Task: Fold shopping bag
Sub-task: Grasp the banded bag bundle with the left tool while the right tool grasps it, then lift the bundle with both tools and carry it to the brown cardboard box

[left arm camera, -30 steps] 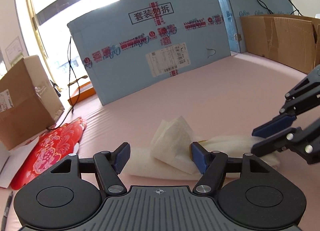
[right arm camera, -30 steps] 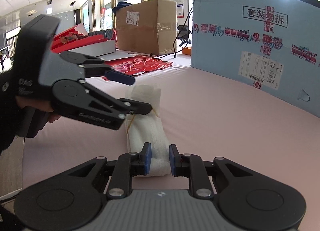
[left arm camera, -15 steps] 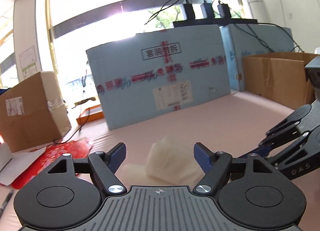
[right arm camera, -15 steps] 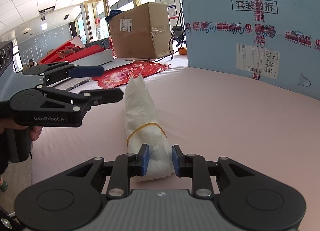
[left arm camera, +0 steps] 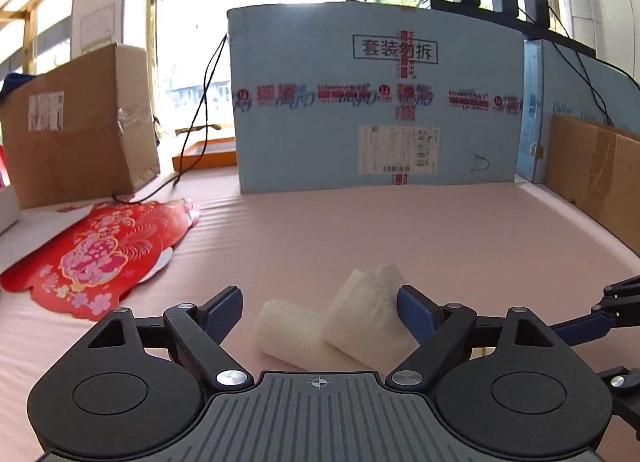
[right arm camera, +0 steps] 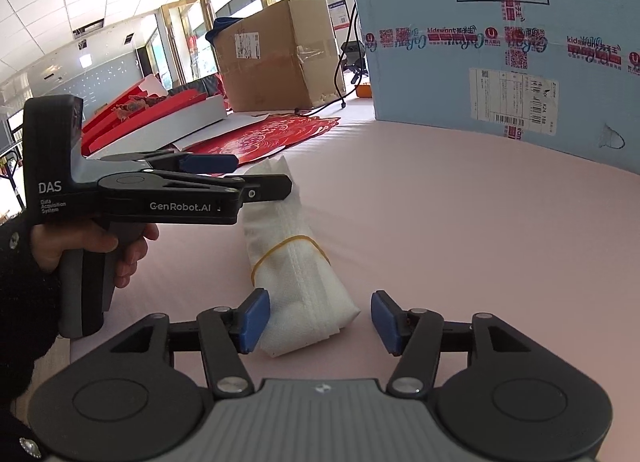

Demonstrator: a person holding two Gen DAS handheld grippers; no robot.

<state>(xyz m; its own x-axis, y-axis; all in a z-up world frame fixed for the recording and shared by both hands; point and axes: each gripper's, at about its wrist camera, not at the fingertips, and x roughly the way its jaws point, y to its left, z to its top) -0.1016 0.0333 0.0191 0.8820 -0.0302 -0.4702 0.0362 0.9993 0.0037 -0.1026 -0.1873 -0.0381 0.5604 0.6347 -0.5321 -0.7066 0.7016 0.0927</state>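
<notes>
White and rolled into a narrow bundle, the shopping bag (right arm camera: 298,262) lies on the pink table surface (right arm camera: 460,222), with a yellow rubber band (right arm camera: 288,248) around its middle. In the right wrist view its near end sits between the blue pads (right arm camera: 252,320) of the right gripper (right arm camera: 318,320), whose jaws are spread wide and grip nothing; the left pad is just beside the fabric, the right pad stands apart from it. The left gripper (right arm camera: 240,174), held in a hand (right arm camera: 120,250) with a dark sleeve, reaches in from the left over the bag's far end. In its own view the left gripper (left arm camera: 320,312) is likewise spread, with the bag (left arm camera: 340,326) lying between its fingers; whether the right-hand pad touches the upturned flap cannot be told.

Behind the work area stand a light blue carton (left arm camera: 376,102) with a shipping label, a brown cardboard box (left arm camera: 76,130) and a red patterned paper sheet (left arm camera: 100,254) lying flat at the left.
</notes>
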